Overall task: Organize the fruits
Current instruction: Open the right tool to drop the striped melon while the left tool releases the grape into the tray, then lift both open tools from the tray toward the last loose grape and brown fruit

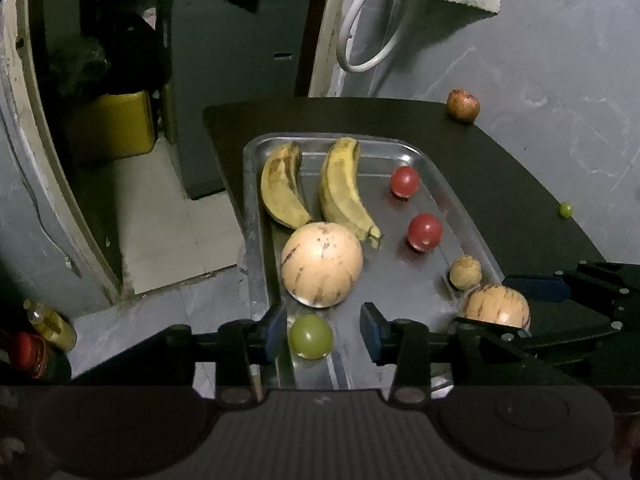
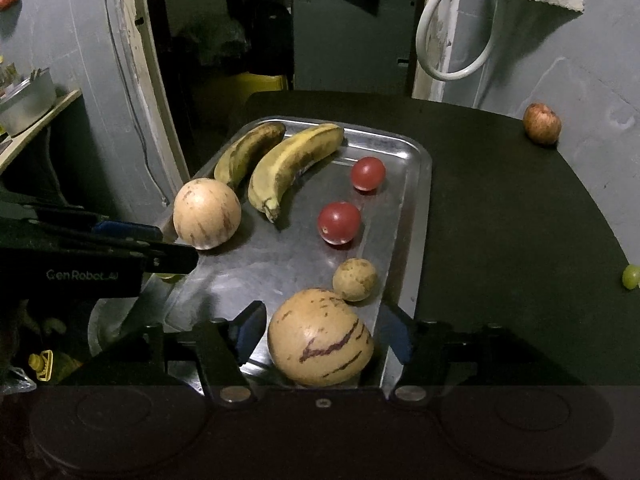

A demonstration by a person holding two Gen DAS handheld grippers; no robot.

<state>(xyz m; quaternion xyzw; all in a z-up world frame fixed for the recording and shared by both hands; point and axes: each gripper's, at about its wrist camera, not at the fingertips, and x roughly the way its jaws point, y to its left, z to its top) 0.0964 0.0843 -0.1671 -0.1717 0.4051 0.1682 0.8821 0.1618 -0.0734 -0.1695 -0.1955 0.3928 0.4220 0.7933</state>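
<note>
So there's a metal tray (image 1: 256, 240) sitting on a dark worktop (image 2: 500, 220), and most of the fruit is already on it. Two spotty bananas (image 1: 340, 188) lie side by side at the far end, two red tomatoes (image 2: 339, 222) sit toward the right side, and there's a small tan round fruit (image 2: 355, 279) just beside the nearer striped melon (image 2: 320, 342). A second striped melon (image 1: 322, 264) is on the left side of the tray, right up against the banana stems.

The left gripper (image 1: 323, 334) is down at the near end of the tray with a green grape (image 1: 311, 337) between its fingers. The blue pads stand a bit apart from it on both sides, so it's not pinched, just resting on the tray with the fingers partly open around it.

The right gripper (image 2: 320, 338) has its fingers either side of the near melon. There's a visible gap on the left pad's side, and the right pad looks clear too, so it's open around the melon, not squeezing it.

Off the tray, an apple (image 2: 542, 123) is at the far right corner of the worktop, and another grape (image 2: 631, 276) sits near the right edge, well apart from everything else.
</note>
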